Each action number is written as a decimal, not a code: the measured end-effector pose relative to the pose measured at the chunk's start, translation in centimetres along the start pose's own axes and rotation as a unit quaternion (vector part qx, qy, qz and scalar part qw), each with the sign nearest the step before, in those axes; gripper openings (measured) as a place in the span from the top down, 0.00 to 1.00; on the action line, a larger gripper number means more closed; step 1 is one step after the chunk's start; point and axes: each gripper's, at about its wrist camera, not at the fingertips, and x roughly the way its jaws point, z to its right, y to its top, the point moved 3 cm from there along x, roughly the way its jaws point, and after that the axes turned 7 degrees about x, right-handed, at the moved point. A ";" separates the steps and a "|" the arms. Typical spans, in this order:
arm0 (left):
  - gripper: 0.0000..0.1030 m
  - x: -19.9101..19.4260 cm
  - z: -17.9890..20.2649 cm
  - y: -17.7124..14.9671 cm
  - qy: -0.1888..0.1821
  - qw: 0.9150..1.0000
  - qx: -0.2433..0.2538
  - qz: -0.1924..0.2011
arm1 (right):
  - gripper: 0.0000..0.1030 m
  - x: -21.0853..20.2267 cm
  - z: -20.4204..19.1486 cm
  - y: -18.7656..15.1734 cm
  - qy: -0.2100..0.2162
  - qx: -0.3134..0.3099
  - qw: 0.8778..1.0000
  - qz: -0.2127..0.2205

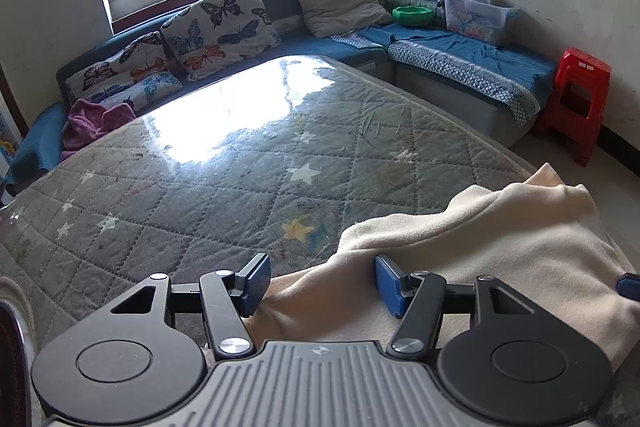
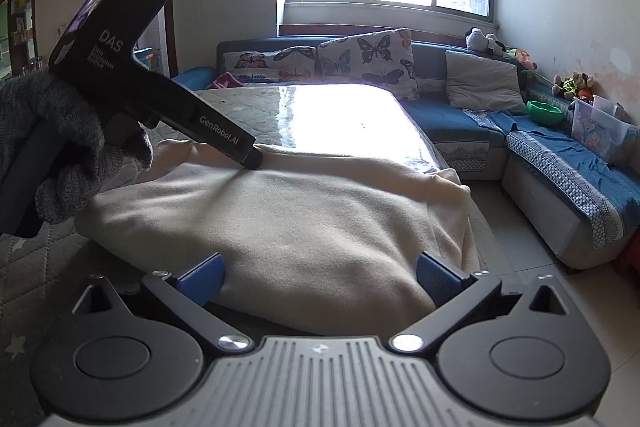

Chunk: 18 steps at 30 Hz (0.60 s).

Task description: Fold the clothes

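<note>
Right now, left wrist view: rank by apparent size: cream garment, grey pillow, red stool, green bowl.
1. Cream garment, though it is nearest the camera.
2. Grey pillow.
3. Red stool, close to the pillow; unsure.
4. Green bowl.

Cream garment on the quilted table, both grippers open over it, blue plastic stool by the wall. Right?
One thing is off: the stool is red, not blue, as the left wrist view shows. The rest holds: cream garment on the quilted table, left gripper and right gripper both open over it.
</note>
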 end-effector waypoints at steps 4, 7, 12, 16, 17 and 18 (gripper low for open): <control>0.42 -1.6 2.1 1.5 -0.043 0.999 0.016 0.026 | 0.00 0.0 0.0 0.0 0.001 0.001 1.000 0.001; 0.42 -1.6 4.7 2.7 -0.078 0.995 0.044 0.036 | 0.00 -0.1 0.1 0.0 0.003 0.003 1.000 0.001; 0.42 0.8 8.3 4.0 -0.098 0.992 0.074 0.026 | 0.00 -0.1 0.3 0.1 0.007 0.010 1.000 0.003; 0.42 2.4 9.7 4.5 -0.099 0.991 0.084 0.018 | 0.00 -0.2 0.4 0.1 0.010 0.014 1.000 0.005; 0.42 2.8 9.9 4.6 -0.098 0.991 0.086 0.017 | 0.00 -0.2 0.5 0.1 0.011 0.015 1.000 0.004; 0.42 3.1 10.0 4.7 -0.096 0.992 0.085 0.015 | 0.00 -0.2 0.6 0.1 0.012 0.015 1.000 0.004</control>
